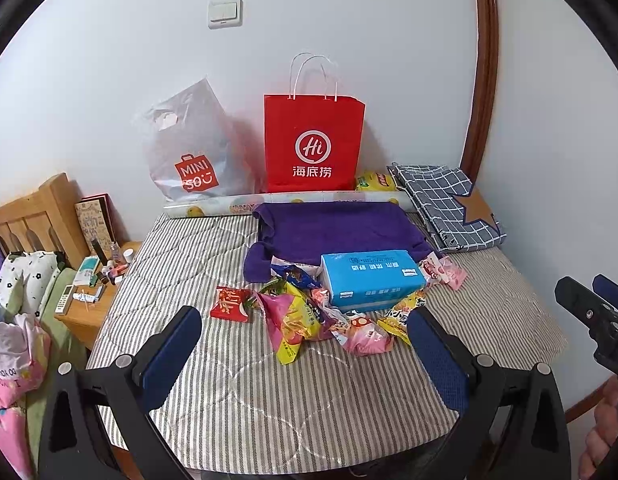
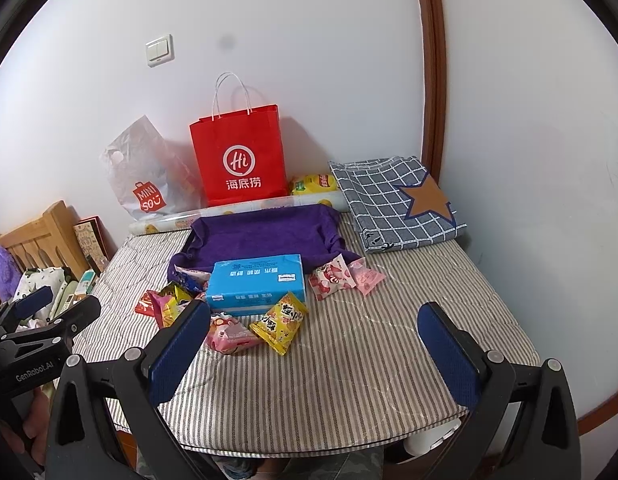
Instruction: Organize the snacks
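While my left gripper point(image 1: 305, 344) and right gripper point(image 2: 313, 344) hover wide open and empty, the snack packets point(image 1: 309, 316) lie heaped around the blue tissue box point(image 1: 371, 278), with the red paper bag point(image 1: 313, 144) upright beyond it.

Even, soft indoor light, faint shadows behind the bags, strong fisheye bending, dark corners.

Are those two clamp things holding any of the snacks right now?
No. Both the left gripper and right gripper are open and empty, short of the snack pile around the blue tissue box.
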Demonstrator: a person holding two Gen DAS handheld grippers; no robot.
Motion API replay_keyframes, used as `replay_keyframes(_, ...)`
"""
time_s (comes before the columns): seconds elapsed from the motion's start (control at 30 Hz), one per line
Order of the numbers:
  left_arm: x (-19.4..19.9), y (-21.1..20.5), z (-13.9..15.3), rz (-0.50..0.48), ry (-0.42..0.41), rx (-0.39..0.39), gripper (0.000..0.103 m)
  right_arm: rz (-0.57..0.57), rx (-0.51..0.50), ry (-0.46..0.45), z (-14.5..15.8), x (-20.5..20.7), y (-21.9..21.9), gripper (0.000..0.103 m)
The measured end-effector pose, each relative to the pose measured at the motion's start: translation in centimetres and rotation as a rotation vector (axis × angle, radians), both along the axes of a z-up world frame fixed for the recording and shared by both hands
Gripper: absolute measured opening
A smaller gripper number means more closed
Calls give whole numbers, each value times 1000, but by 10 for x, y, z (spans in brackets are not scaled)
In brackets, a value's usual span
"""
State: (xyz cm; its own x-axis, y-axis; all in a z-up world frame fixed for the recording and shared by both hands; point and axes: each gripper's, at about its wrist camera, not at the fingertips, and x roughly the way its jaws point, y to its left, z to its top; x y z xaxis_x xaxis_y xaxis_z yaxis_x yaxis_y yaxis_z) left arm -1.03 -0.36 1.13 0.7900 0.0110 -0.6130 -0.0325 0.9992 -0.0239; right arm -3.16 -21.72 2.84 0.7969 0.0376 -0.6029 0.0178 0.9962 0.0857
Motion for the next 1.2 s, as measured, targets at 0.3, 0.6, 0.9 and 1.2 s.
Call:
replay_keyframes(0.3,-2,-1,0,-1,-2,2,103,-2,-3,0,0,-1,0,102)
replay_keyframes(0.6,-1,-2,1,0,-5,4,103,0,-2,-1,-1,-1,1,102)
replay_keyframes(0.9,-2,-2,0,-1,-5,2,103,0,-4,0,-1,0,1,102)
replay_keyframes(1.2,-1,-4,0,-2,-2,6,103,2,-7,7,-4,3,2,102)
